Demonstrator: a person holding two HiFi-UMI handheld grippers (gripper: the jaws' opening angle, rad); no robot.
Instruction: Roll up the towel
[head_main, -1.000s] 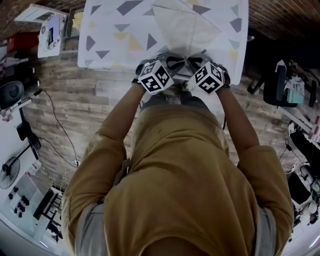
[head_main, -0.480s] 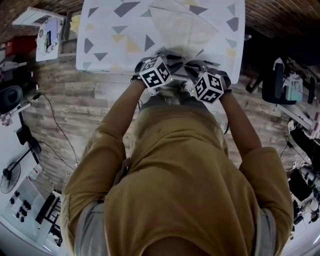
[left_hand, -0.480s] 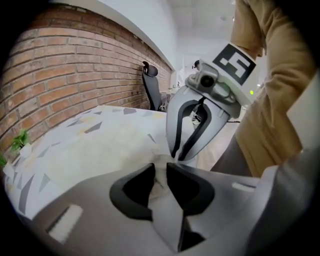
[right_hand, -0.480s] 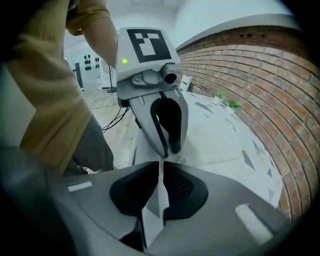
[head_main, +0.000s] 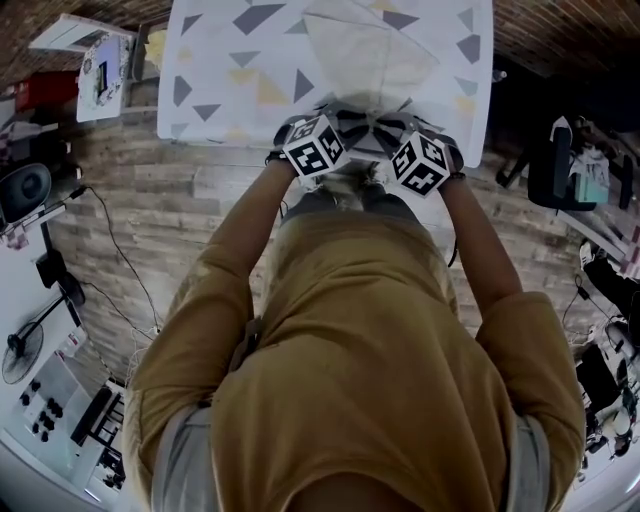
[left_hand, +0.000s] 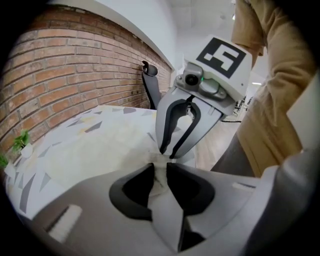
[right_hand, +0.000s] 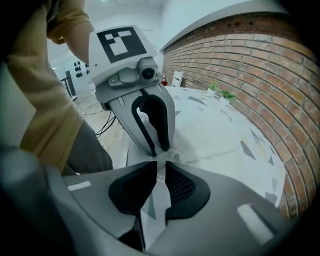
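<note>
Jaws of left gripper (left_hand: 159, 167) pinch towel (left_hand: 100, 150) — right gripper (left_hand: 166, 152) opposite.

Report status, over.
Left gripper shut on towel, near edge. Right gripper shut beside it, same edge. Towel spread on patterned tablecloth, no roll yet. Nothing in the way.

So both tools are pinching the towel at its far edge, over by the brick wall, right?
Not quite. The left tool and right tool are pinching the towel at its near corner, right in front of the person. The head view shows it.
</note>
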